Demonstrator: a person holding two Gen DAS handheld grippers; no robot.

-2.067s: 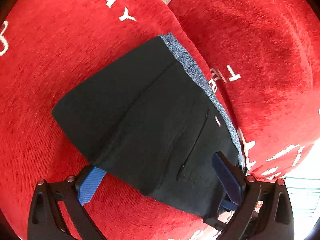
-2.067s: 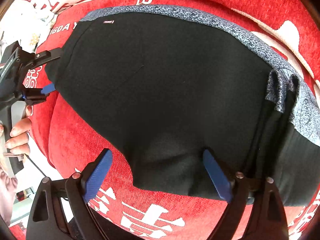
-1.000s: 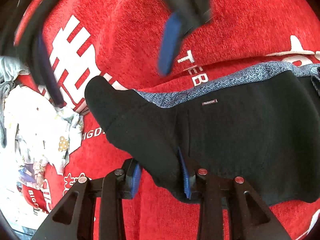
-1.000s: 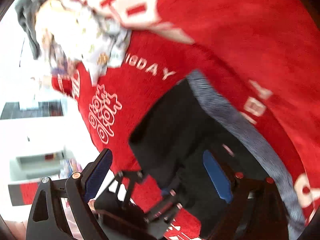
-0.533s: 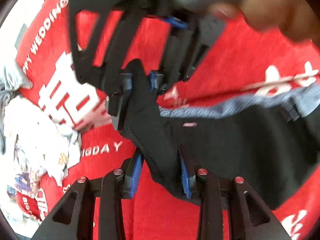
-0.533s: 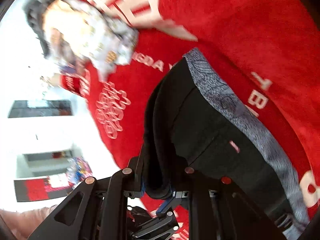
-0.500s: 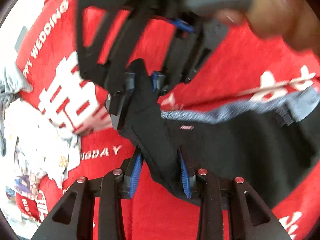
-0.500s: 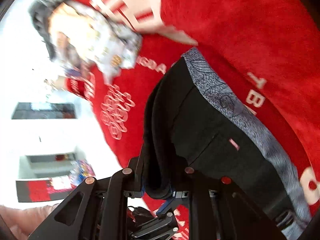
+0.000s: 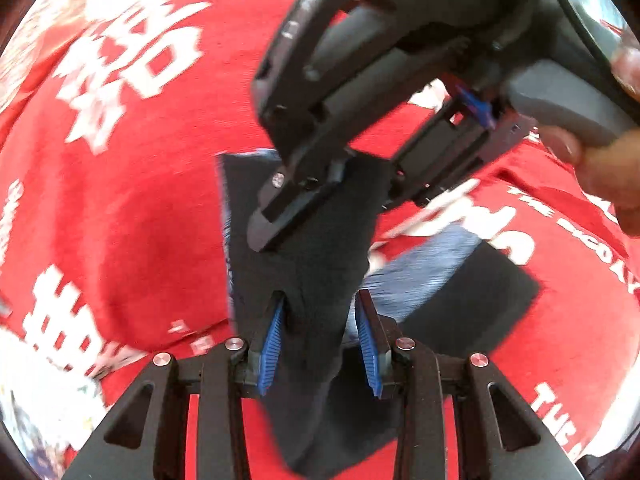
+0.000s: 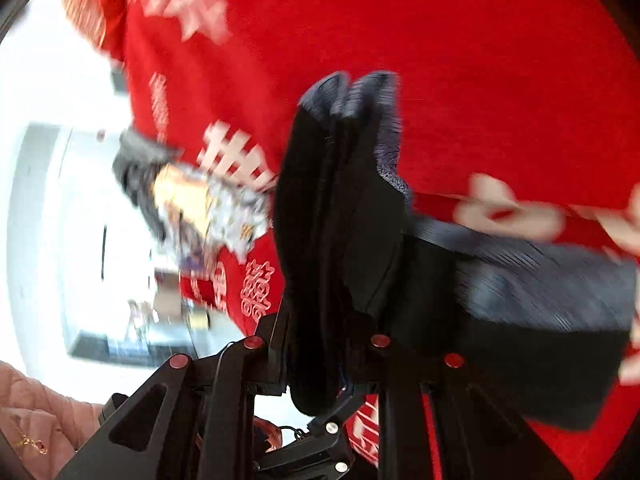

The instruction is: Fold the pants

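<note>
The black pants (image 9: 320, 256) with a grey patterned waistband (image 9: 416, 276) hang lifted above the red cover. My left gripper (image 9: 320, 332) is shut on a fold of the black fabric. My right gripper (image 9: 360, 184) shows just ahead in the left wrist view, shut on the same fold higher up. In the right wrist view my right gripper (image 10: 320, 344) is shut on the bunched black pants (image 10: 344, 216), and the waistband (image 10: 532, 280) trails to the right. Both views are motion-blurred.
A red cover with white lettering (image 9: 120, 184) spreads under everything. A pile of patterned and grey clothes (image 10: 200, 200) lies at the cover's left edge. A bright floor (image 10: 48, 200) lies beyond that edge.
Both grippers, shut on the pants, have lifted and swung the held end across. The pants have turned from flat and wide to hanging and bunched. The right gripper now fills the top of the left view.
</note>
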